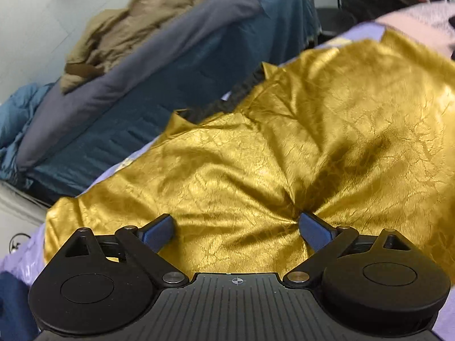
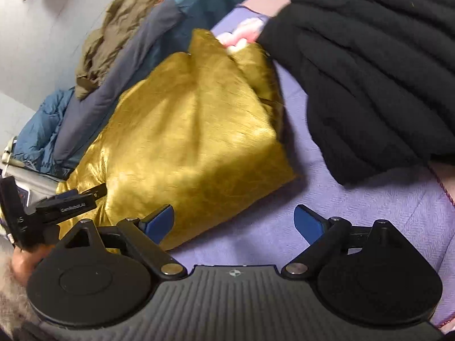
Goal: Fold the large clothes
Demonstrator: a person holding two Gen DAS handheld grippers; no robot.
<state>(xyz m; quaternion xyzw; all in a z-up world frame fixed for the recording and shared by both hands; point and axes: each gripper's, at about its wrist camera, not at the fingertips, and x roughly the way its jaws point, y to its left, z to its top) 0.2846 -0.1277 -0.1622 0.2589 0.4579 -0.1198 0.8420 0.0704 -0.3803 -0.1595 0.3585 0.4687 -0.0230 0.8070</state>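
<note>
A shiny gold garment (image 1: pixel 284 147) lies crumpled on a lilac bed cover (image 2: pixel 355 213); it also shows in the right wrist view (image 2: pixel 184 130), folded into a rough block. My left gripper (image 1: pixel 236 227) is open, its blue pads (image 1: pixel 159 231) resting on the gold cloth, which puckers at the right pad. My right gripper (image 2: pixel 234 221) is open and empty, over the garment's near right corner and the lilac cover. The left gripper's body (image 2: pixel 51 210) shows at the left edge of the right wrist view.
A heap of clothes lies beyond: an olive garment (image 1: pixel 136 28), a grey one (image 1: pixel 148 68), teal-blue bedding (image 1: pixel 199 91). A black ribbed knit (image 2: pixel 369 65) lies at the right, close to the gold garment. Pink cloth (image 1: pixel 412 25) lies at the far right.
</note>
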